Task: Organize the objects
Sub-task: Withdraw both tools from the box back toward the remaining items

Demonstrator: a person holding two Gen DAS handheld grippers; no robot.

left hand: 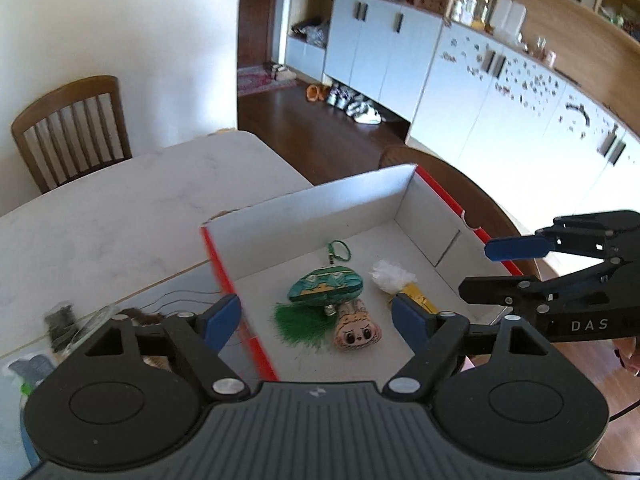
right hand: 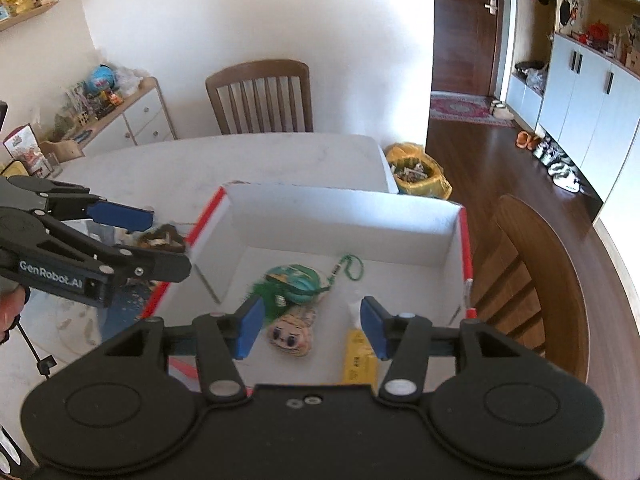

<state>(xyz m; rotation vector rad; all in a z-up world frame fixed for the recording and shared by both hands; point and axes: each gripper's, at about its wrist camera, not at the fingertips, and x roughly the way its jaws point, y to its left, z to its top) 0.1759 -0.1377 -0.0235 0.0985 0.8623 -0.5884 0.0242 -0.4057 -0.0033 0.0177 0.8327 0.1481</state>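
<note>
Both hand-held grippers hang released over the box: my left hand-held gripper [left hand: 316, 318] has its jaws spread with nothing between them, above the box's near-left wall, and my right hand-held gripper [right hand: 311, 328] is equally empty, above the near edge. The box [right hand: 344, 210], white inside with red rims, sits on the bench [left hand: 120, 208]. On the box floor lie a green pouch [left hand: 326, 290] with a green cord, a green tassel [left hand: 302, 326] touching it, a small face charm [left hand: 358, 332] just beside the pouch, and a yellow packet [right hand: 360, 356] with a white tuft toward the box's right wall.

More clutter sits outside the box's left wall, near my left hand-held gripper; it is too blurred to identify. I judge that is what remains to collect.

Risks as I see them: swinging left could clip the thin cardboard wall and shove the light box along the bench. The loose dark cable outside that wall could also snag a finger.
</note>
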